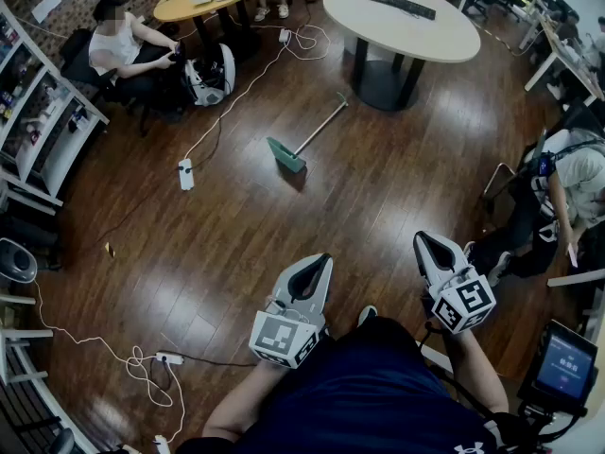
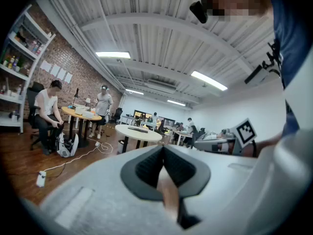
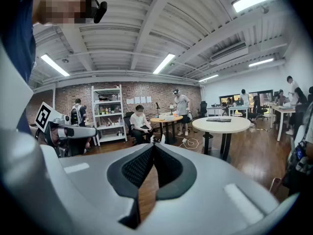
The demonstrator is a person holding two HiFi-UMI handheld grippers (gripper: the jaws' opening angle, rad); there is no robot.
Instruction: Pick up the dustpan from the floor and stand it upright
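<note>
- Left gripper [image 1: 319, 261], grey with black pads: its jaws are pressing together on nothing, as its own view [image 2: 163, 150] is showing, and it is pointing level across the room.
- Right gripper [image 1: 427, 241], of the same build: its jaws are likewise meeting with nothing between them [image 3: 152, 148], and it is tilting slightly downward.
- Teal plastic dustpan with a long pale handle [image 1: 286, 155]: it is lying flat on the dark wooden plank floor [image 1: 378, 187], well ahead of both grippers and a little to the left of the left gripper's line. Its handle is running away from the grippers toward the base of the round white table [image 1: 402, 17]. Neither gripper view is showing it.
- Judged stage: the approach is only beginning; the pick-up is not yet started.
- Risk, closed jaws: arriving with the pads together, a gripper would probably be pushing the dustpan along the smooth floor rather than taking it.
- Risk, long handle: gripped near one end, the dustpan would likely be swinging or twisting between the pads.
- Risk, standing: on glossy planks the upright dustpan may be sliding or toppling once released.
- Risk, surroundings: the white power strip [image 1: 185, 174] and its cable are lying beyond the left gripper, left of the dustpan, and could be catching a foot.
</note>
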